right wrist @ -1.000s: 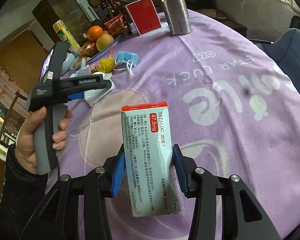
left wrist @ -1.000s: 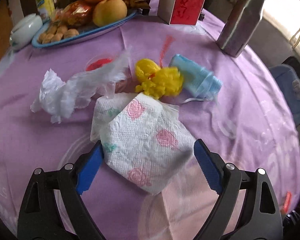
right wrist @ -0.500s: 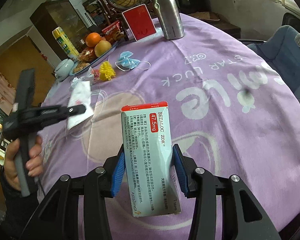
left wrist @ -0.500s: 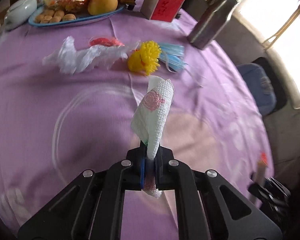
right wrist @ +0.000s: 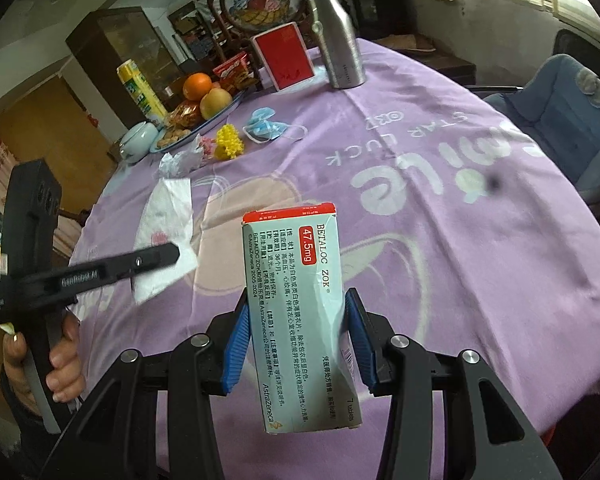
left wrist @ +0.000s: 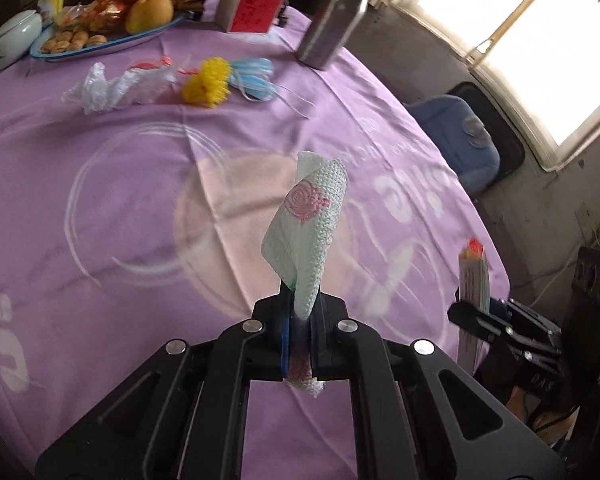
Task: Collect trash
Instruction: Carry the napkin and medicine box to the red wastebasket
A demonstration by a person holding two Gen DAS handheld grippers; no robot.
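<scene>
Two fruits [right wrist: 204, 94] and snacks [right wrist: 174, 136] fill the blue tray [right wrist: 224, 110] on the table [right wrist: 460, 240].

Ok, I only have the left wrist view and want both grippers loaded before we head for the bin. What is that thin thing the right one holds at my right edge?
Observer: A medicine box, pale with a red top edge. The right gripper clamps it by its long sides.
Operator: And my napkin, how does it sit from over there?
Observer: Most of the napkin spreads out as a flat sheet past the tips of the left gripper, which pinch it near one corner.
Operator: Is anything else near that gripper?
Observer: Only the person's hand, wrapped around its handle.
</scene>
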